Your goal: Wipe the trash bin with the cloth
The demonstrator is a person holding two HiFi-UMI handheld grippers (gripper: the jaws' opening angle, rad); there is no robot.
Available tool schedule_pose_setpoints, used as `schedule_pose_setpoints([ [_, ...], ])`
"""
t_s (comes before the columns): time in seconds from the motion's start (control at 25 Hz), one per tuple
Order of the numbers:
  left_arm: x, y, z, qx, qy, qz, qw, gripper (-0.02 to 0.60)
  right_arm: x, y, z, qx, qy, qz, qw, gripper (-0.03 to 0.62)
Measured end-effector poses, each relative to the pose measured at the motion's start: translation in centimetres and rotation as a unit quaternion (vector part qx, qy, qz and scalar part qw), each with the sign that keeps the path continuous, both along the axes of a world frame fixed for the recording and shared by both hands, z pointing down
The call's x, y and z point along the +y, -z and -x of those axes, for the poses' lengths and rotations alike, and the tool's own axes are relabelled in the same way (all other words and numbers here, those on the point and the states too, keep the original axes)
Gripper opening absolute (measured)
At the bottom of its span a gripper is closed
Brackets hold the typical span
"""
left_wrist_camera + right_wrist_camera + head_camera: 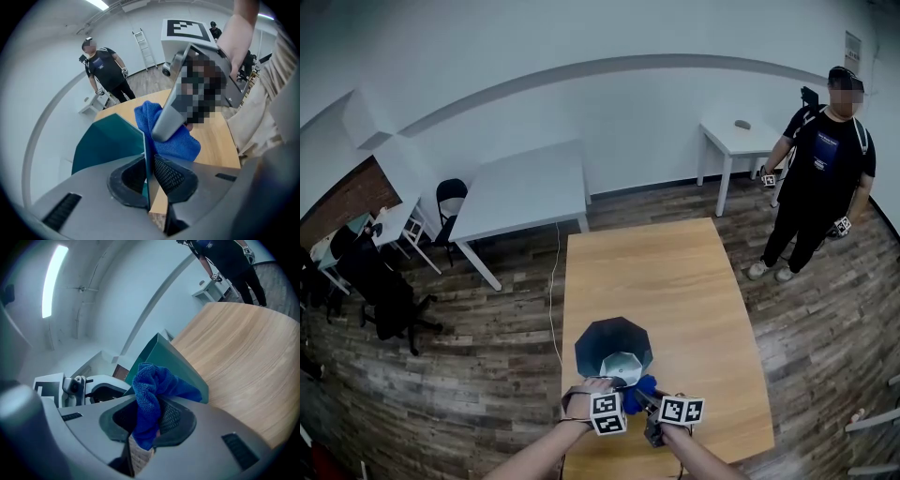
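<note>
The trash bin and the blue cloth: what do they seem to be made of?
The trash bin: probably thin rigid plastic, dark teal, smooth; its flat facets end in a thin sharp rim. The cloth: likely microfibre, blue, matte; a fine knobbly weave shows.

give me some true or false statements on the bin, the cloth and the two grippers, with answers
1. The left gripper is clamped on the wall of the trash bin. True.
2. The right gripper is empty. False: its jaws grip the blue cloth.
3. The trash bin stands on the floor. False: it stands on the wooden table.
4. A person stands on the floor beyond the table. True.
</note>
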State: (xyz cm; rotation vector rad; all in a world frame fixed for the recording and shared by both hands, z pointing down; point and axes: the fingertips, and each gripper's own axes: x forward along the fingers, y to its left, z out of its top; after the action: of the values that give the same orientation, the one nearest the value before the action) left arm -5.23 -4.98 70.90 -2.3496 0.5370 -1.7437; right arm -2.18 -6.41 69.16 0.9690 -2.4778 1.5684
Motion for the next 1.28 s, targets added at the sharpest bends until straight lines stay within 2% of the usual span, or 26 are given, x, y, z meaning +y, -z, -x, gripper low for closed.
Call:
schedule_pose_setpoints([
  [0.52,0.1,0.1,-0.6,0.007,-0.006,0.002,1.0,0.051,-0.8,-9.0,0.6,0.044,0.016,0.057,0.997,0.08],
  [0.88,0.0,-0.1,-0.8,0.006,-0.008,-0.001,1.0,0.051,-2.2,-16.6,0.5,0.089,0.036,0.075,0.992,0.08],
  [1.28,-0.1,0.1,-0.7,0.006,-0.006,0.0,1.0,0.051,-3.0,-22.6,0.9,0.114,0.021,0.127,0.985,0.08],
])
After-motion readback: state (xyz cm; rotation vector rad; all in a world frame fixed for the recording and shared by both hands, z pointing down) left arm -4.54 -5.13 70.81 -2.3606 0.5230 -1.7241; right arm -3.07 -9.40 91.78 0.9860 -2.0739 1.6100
